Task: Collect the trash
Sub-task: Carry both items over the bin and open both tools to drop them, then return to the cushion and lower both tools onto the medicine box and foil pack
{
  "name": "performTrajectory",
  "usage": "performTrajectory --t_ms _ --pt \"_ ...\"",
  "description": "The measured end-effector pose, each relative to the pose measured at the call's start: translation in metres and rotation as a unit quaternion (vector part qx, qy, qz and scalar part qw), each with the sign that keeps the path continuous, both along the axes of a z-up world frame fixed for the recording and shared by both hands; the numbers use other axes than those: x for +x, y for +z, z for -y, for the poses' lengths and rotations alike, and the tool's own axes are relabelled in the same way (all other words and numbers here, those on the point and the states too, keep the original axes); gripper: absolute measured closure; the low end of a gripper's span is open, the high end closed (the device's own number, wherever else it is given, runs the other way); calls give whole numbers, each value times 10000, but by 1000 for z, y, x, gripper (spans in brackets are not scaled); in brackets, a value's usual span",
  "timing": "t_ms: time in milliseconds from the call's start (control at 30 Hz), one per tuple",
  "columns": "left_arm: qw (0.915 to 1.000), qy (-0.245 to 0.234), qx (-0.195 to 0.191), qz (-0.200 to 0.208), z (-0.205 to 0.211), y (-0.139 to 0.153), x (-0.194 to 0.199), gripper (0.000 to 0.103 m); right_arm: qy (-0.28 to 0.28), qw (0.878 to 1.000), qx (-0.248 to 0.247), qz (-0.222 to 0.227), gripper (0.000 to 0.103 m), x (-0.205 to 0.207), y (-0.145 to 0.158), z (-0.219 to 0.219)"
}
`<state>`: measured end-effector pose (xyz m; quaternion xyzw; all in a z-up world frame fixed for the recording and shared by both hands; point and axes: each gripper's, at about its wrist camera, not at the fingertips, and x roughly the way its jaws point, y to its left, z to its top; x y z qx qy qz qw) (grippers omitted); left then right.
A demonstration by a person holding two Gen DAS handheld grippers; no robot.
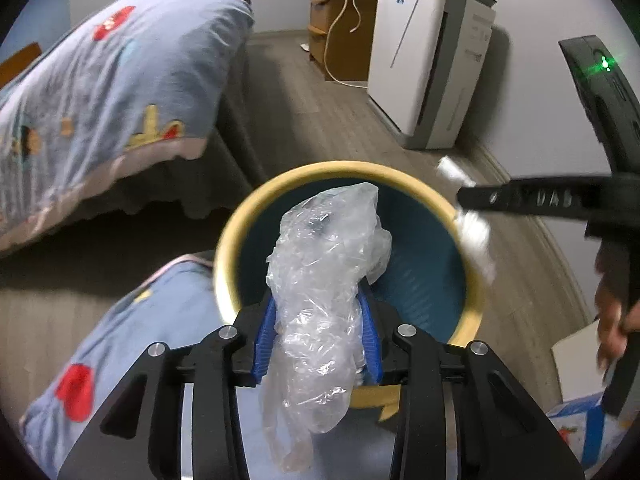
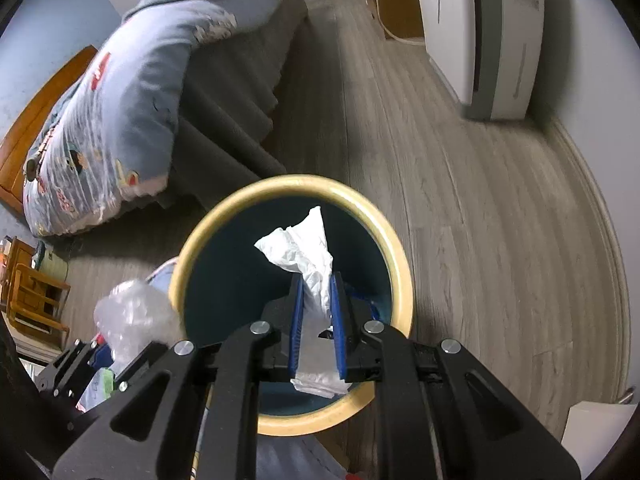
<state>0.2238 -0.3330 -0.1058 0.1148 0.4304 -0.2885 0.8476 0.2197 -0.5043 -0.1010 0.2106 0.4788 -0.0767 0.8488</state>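
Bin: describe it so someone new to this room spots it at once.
Find the bed with the blue cartoon quilt; on the grey wood floor just off its corner stands the bin. It is round and open-topped, with a dark teal inside and a pale yellow rim, unlike the tall white boxy appliance by the wall.
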Motion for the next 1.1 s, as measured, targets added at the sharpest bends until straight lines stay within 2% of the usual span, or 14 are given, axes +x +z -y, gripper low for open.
performTrajectory --t_ms 167,200,233,300,333,467,533,700,867,1100 --pt "9999 -151 7 54 16 -6 -3 56 -24 9997 235 20 88 2 -6 2" --pt "9999 -152 9 61 16 -6 -5 49 -54 9996 276 20 80 2 -7 4" --pt "9999 -133 0 75 15 -6 -6 45 -107 9994 331 41 66 2 -8 5" --pt "9999 -109 -63 103 14 -6 -3 32 -160 9989 433 89 53 1 -7 6" --pt "9998 -90 -81 134 10 -4 -4 29 -181 9987 468 108 48 0 -7 7" --pt "9997 -59 -73 205 2 1 -7 24 -223 9985 457 183 36 -2 -3 6" --pt "9997 29 -110 204 -8 6 -10 20 -231 9985 438 214 25 -2 -1 5" --pt "9990 341 -192 194 -40 19 -22 11 -222 9984 349 388 7 -3 12 -4" --pt "9974 628 -162 300 -87 39 -35 9 -40 9987 -24 500 6 -7 30 -26" --pt "9943 924 97 526 -159 65 -57 9 200 9981 23 591 6 -18 49 -66"
